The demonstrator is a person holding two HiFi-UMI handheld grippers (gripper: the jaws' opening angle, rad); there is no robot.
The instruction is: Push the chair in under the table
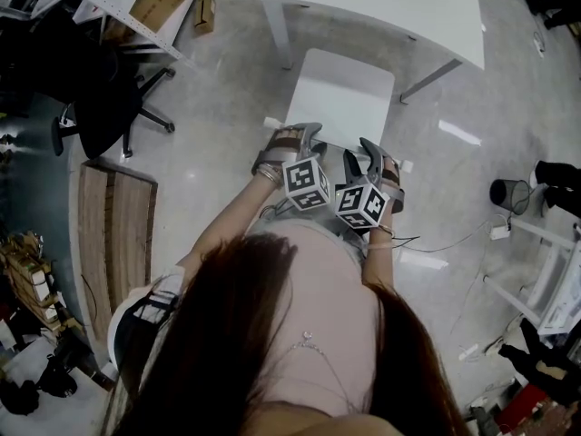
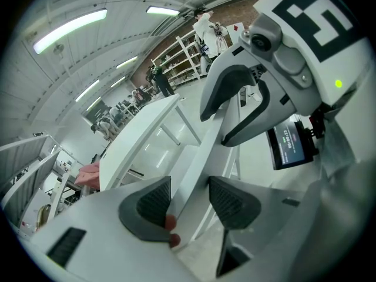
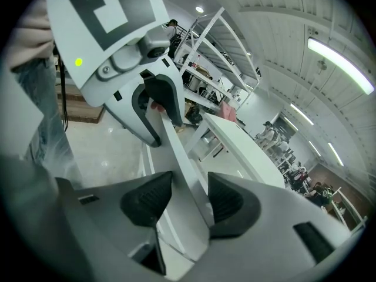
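**Both grippers clamped on the chair back, side by side**

Left gripper [image 1: 307, 137] and right gripper [image 1: 370, 155] each have their fingers [image 2: 154, 201] closed over the top edge of the chair [image 1: 340, 98] back. The left sits toward that edge's left end, the right toward its right end, near each other. Left forearm [image 1: 227, 225] and right forearm [image 1: 379, 262] reach forward from the torso to the chair, elbows bent.
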